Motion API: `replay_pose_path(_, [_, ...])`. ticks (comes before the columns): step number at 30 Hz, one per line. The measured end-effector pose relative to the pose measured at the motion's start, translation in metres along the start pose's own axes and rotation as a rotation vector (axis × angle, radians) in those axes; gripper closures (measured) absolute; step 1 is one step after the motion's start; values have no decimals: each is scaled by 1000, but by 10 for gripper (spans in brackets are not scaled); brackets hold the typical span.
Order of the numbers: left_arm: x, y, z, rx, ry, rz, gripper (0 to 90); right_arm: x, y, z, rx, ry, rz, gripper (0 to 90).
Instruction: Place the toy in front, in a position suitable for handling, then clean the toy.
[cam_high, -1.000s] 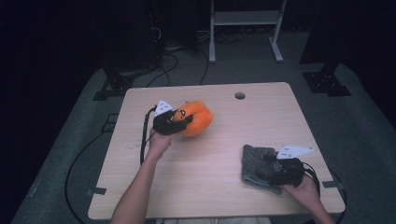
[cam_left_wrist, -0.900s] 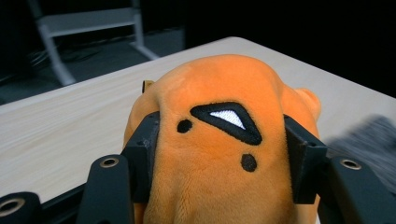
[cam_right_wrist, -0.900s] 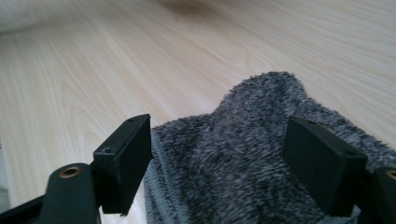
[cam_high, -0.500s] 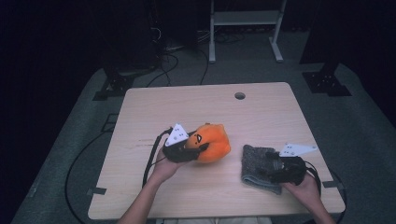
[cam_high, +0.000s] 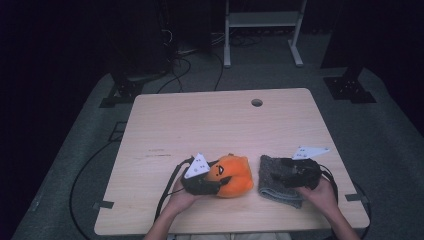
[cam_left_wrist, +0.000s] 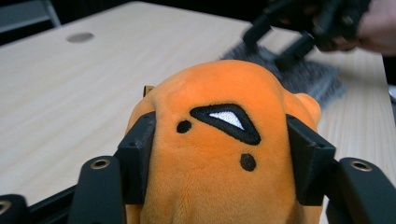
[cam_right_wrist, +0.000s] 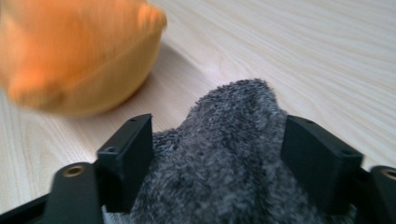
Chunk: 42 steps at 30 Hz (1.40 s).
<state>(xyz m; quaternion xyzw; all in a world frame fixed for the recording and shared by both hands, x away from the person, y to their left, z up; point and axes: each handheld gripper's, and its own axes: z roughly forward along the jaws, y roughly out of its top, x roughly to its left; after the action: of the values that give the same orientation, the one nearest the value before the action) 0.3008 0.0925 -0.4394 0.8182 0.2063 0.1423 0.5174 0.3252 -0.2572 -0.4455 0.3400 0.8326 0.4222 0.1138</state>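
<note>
Round orange plush toy with stitched black face (cam_left_wrist: 219, 154) sits betw. jaws of left gripper (cam_high: 212, 181), both pads pressing its sides; jaws just been opening, toy still gripped. In high view, toy (cam_high: 235, 175) rests on pale wooden table (cam_high: 210, 125) near front edge, centre. Folded grey fuzzy cloth (cam_high: 272, 180) lies just right of toy, small gap betw. them. Right gripper (cam_high: 280, 176) closed on cloth: in right gripper view grey pile (cam_right_wrist: 224, 158) bunched up betw. both pads. Front edge close behind both hands; right edge near cloth. Wide bare tabletop ahead and to left, up to round cable hole (cam_high: 257, 102) near far edge.
</note>
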Motion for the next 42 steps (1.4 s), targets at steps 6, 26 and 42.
replay_pose_path(6, [-1,2,-4,-4,-33,19,170,2,0,23,136,-50,-27,322])
replay_pose_path(26, [12,-8,-14,-6,-14,-39,216,8,-6,10,50,55,-2,739])
replay_pose_path(42, [12,-12,-7,18,3,-61,245,58,22,9,-99,198,-119,741])
